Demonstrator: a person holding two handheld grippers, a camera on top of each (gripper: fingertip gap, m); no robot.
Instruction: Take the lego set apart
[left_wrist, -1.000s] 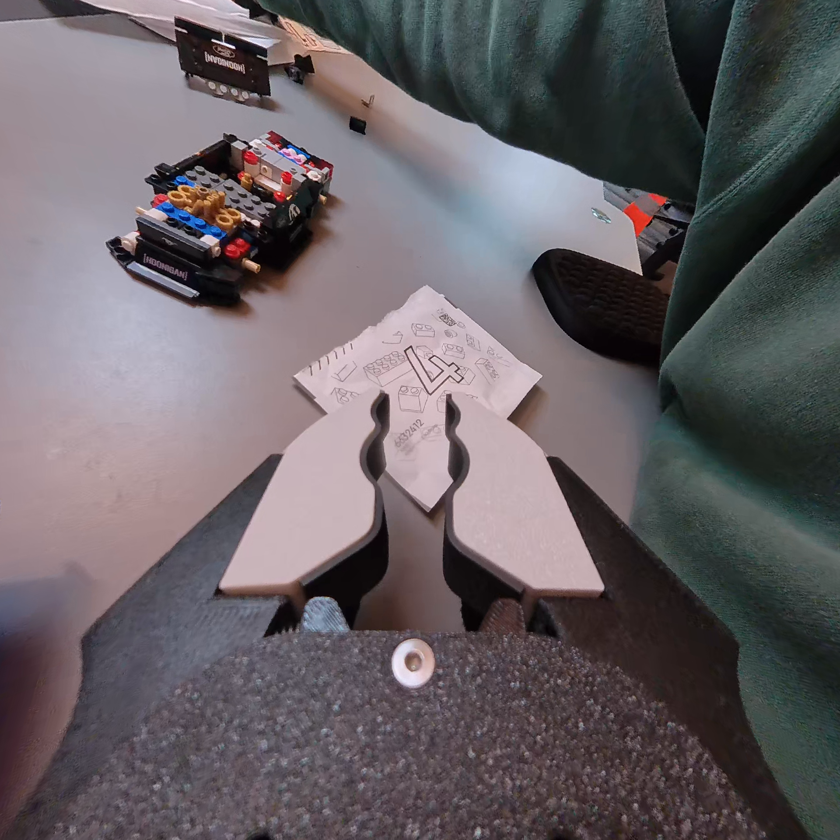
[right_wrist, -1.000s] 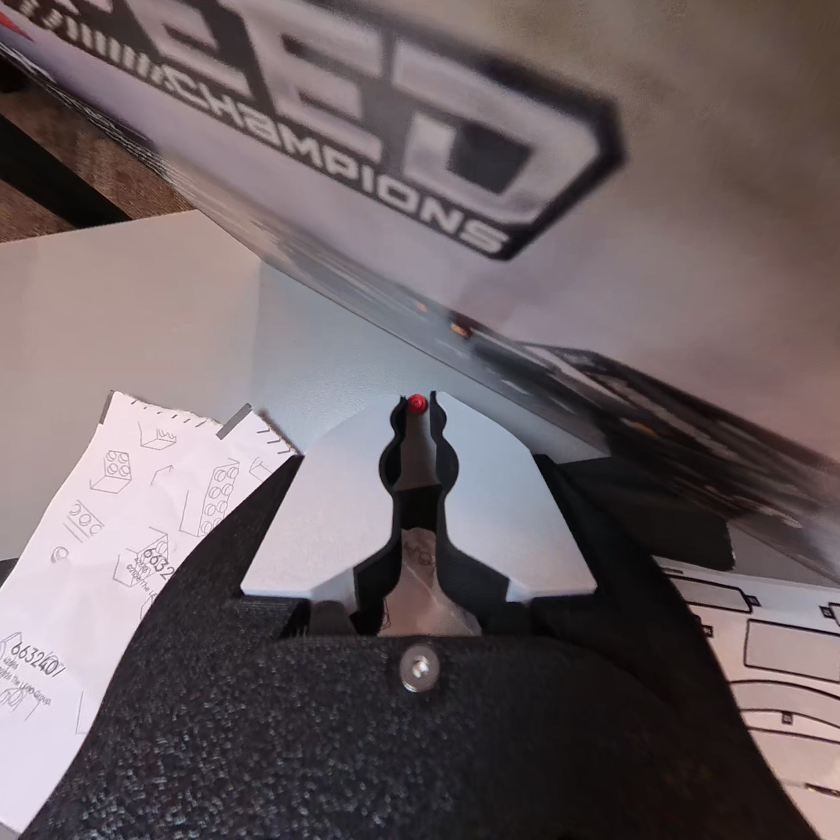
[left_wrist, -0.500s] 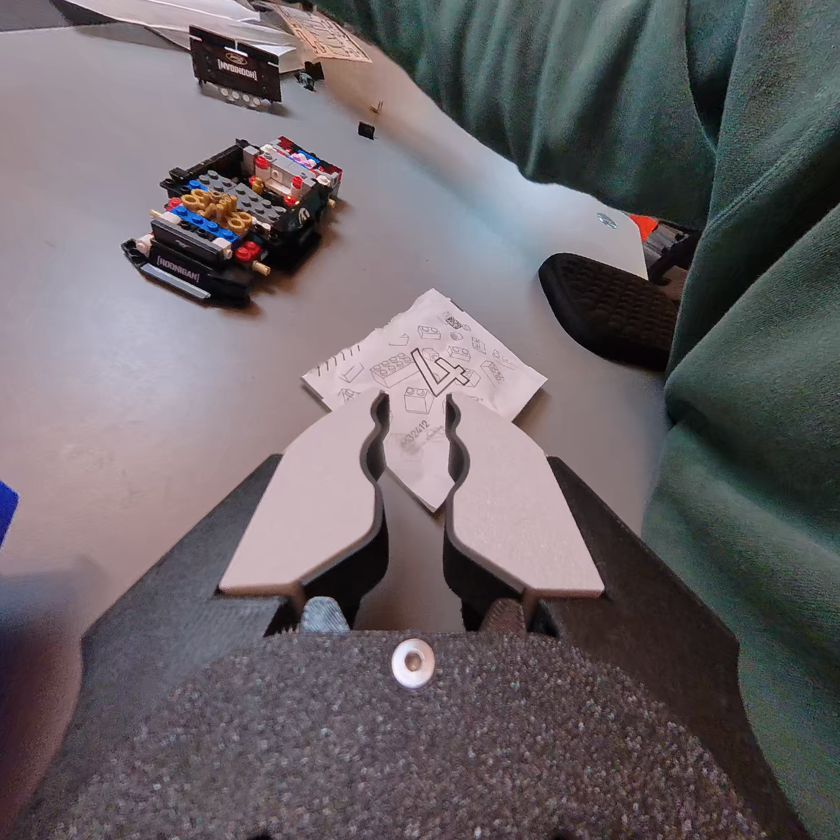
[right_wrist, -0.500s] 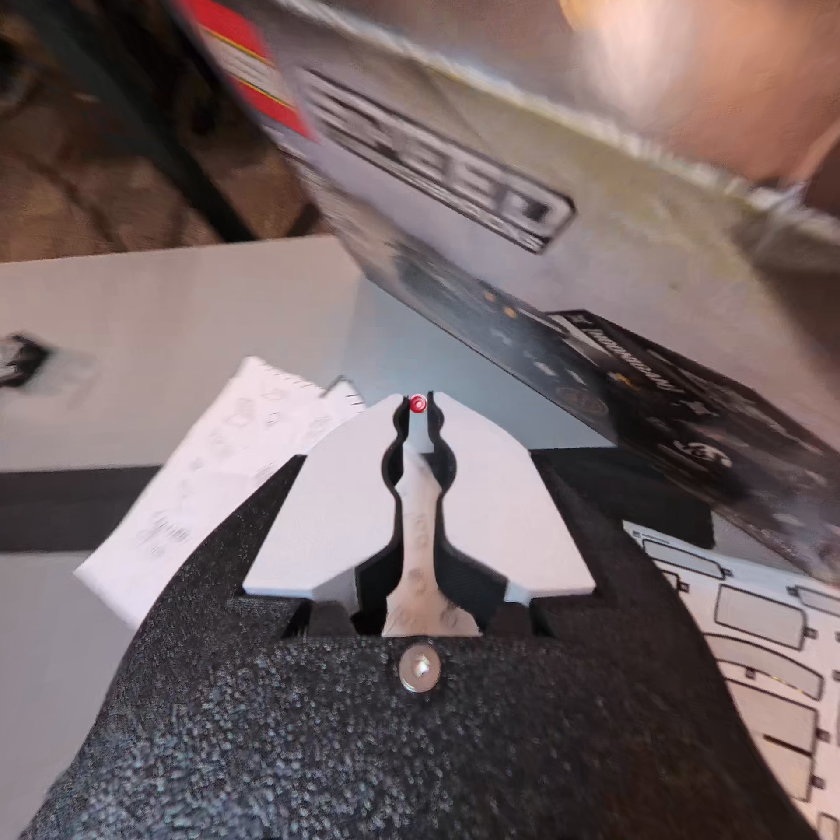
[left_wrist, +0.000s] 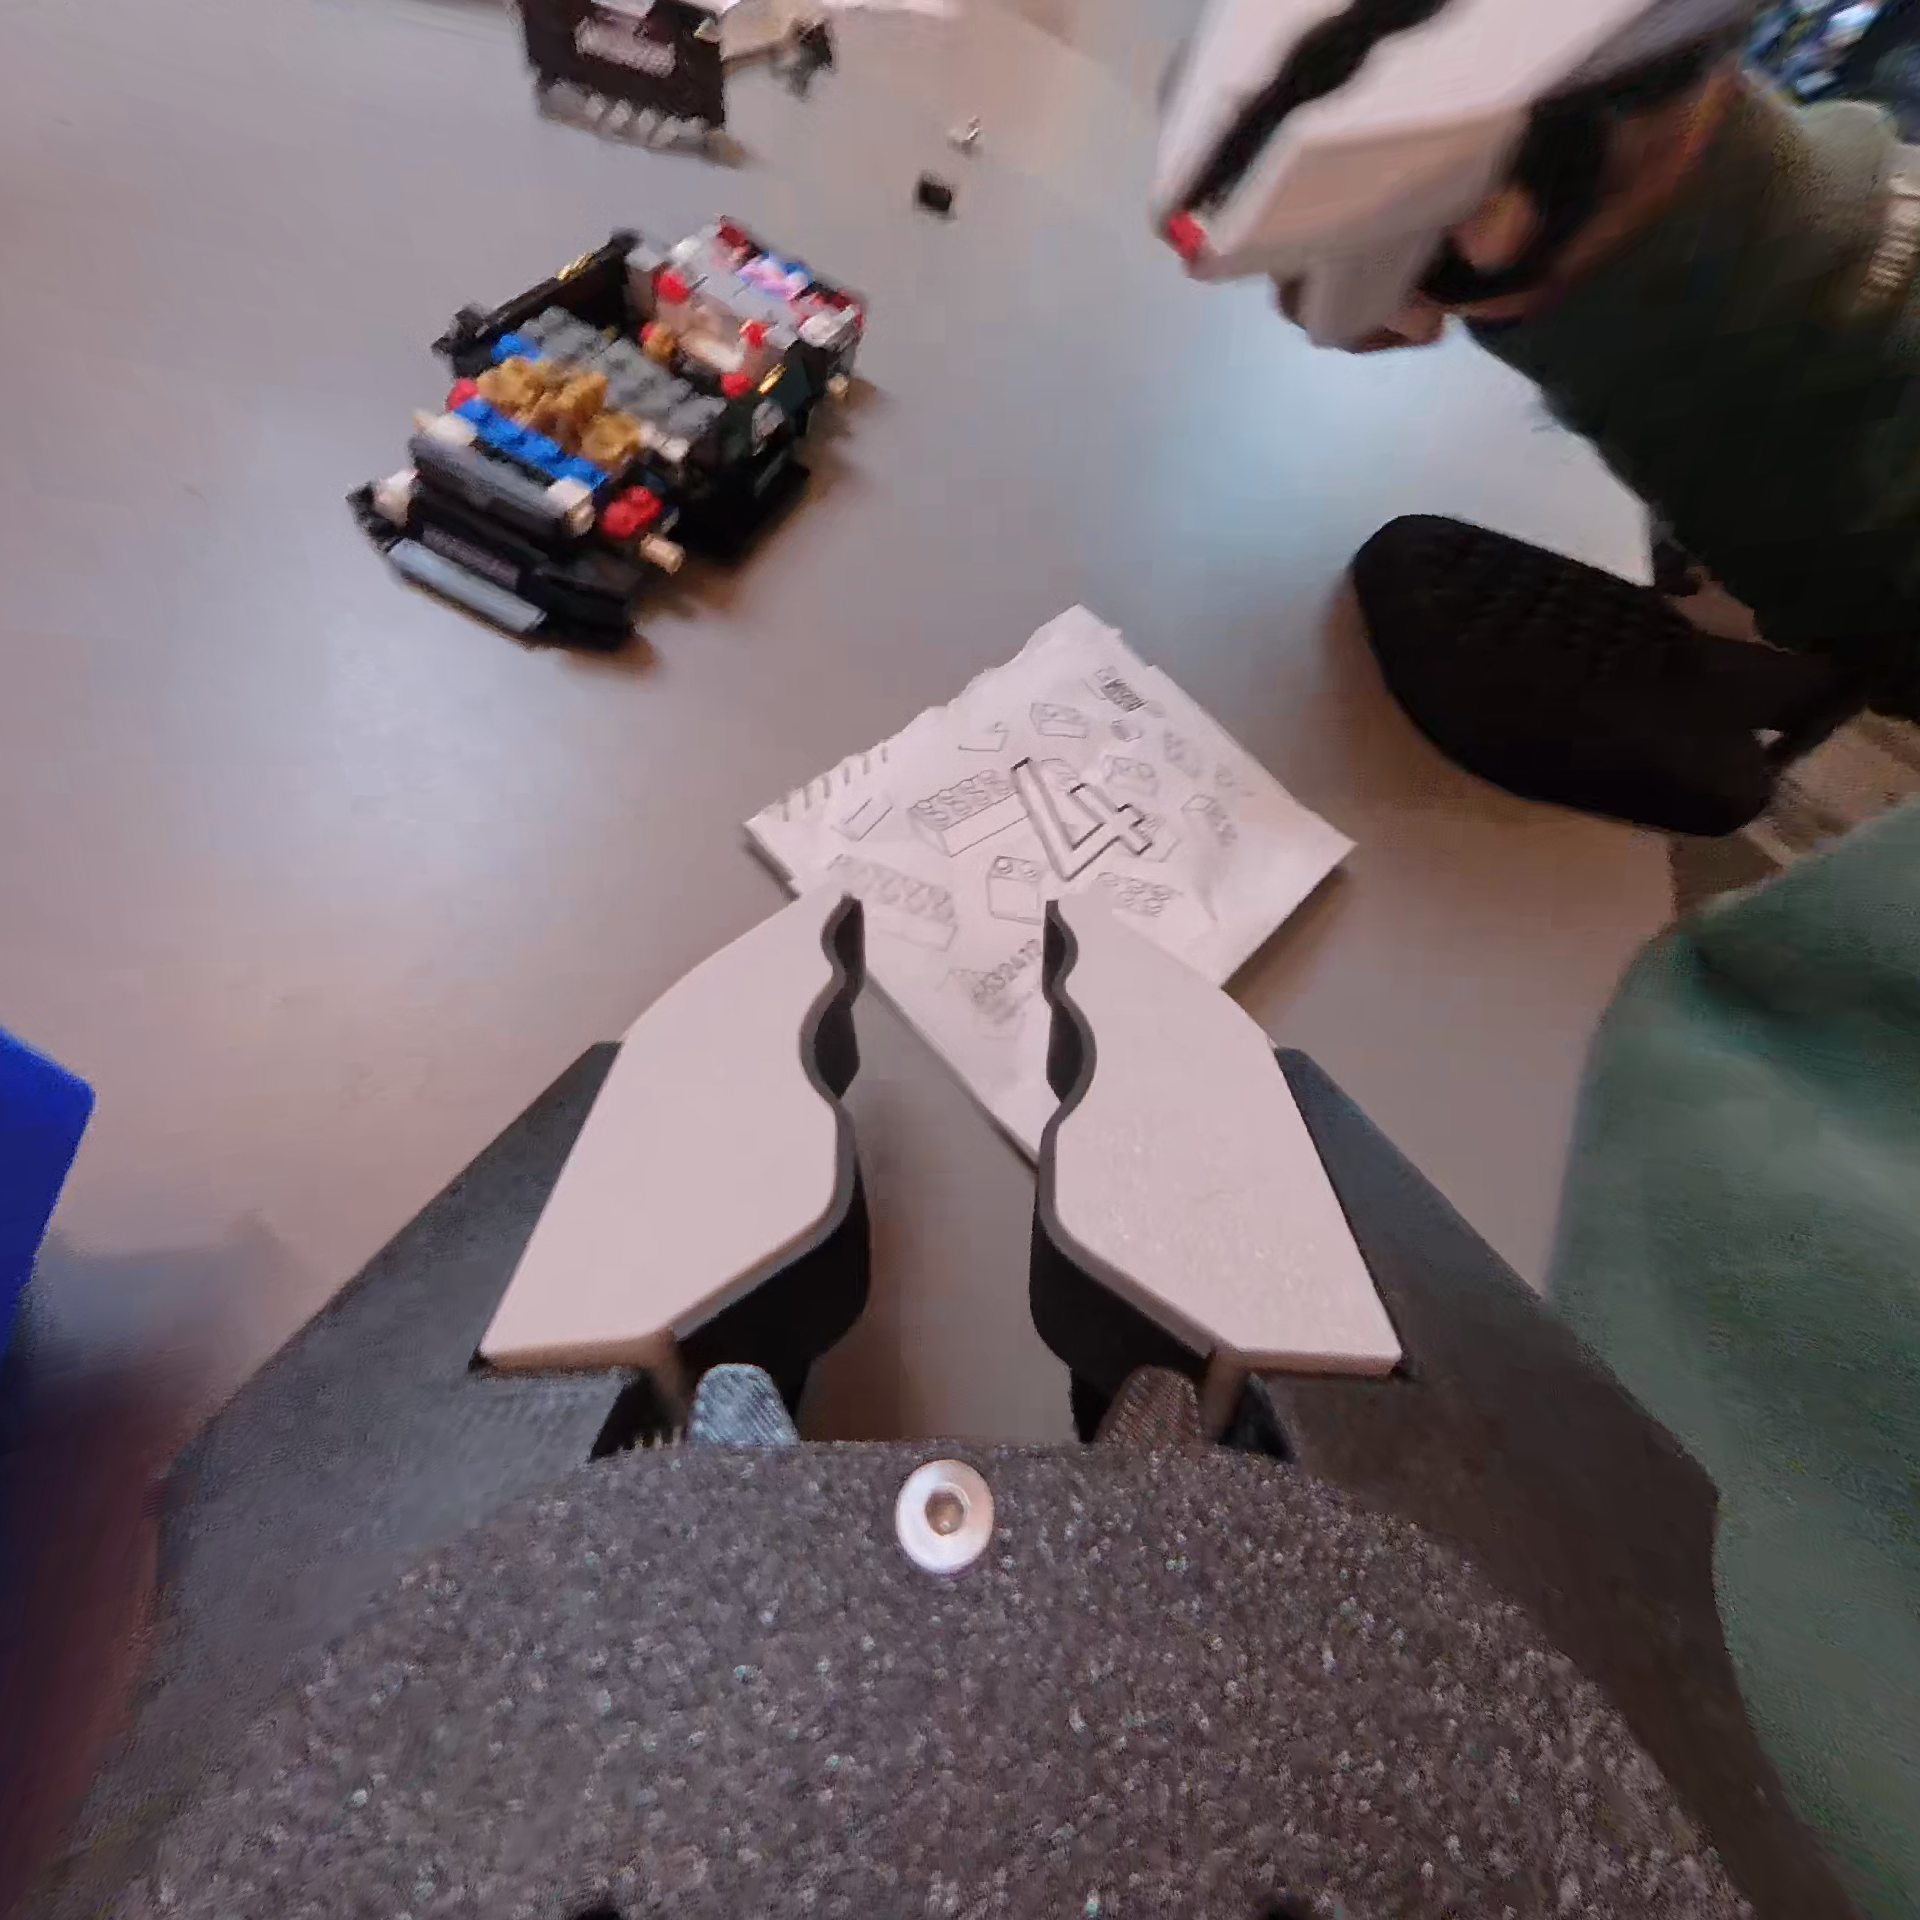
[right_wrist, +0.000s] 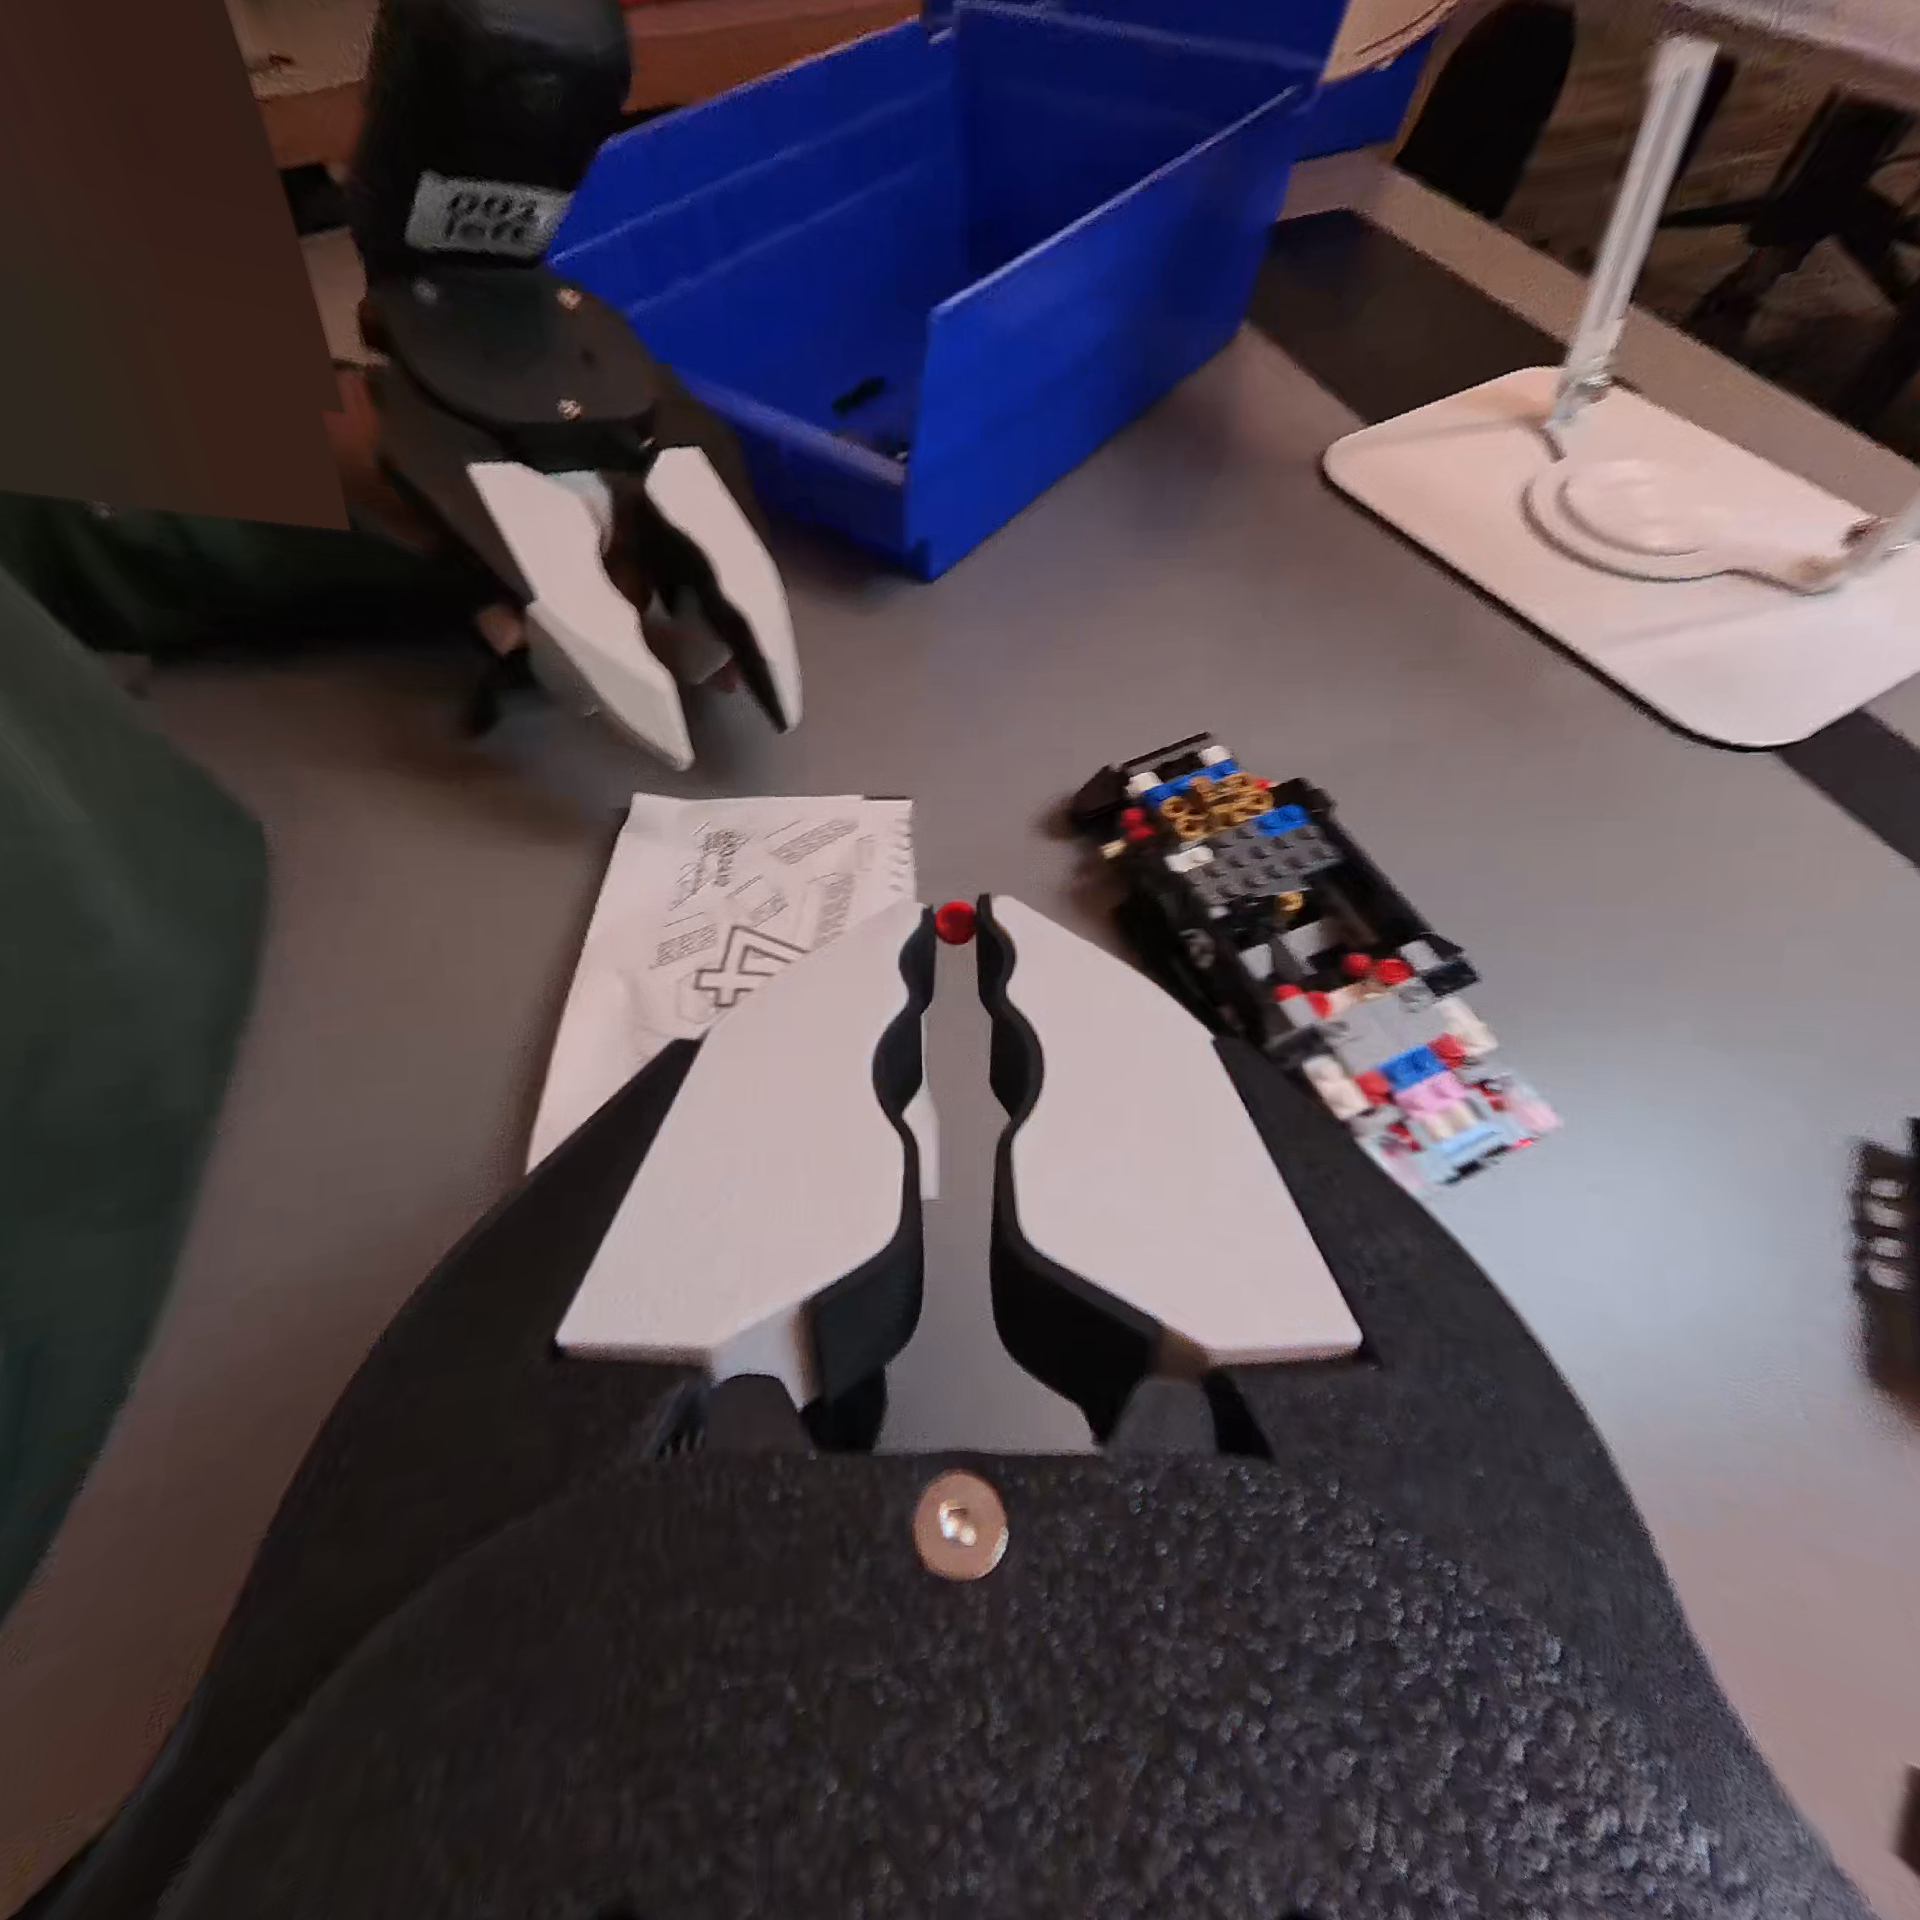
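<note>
Just right of right hand-held gripper pinching red stud, lego car, left hand-held gripper agape

One lego car, one blue bin.

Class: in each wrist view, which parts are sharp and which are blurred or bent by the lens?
Left wrist view: own hand-held gripper sharp; lego car soft; right hand-held gripper motion-smeared. Right wrist view: red piece fairly crisp, blue bin and edges blurred, stretched.
</note>
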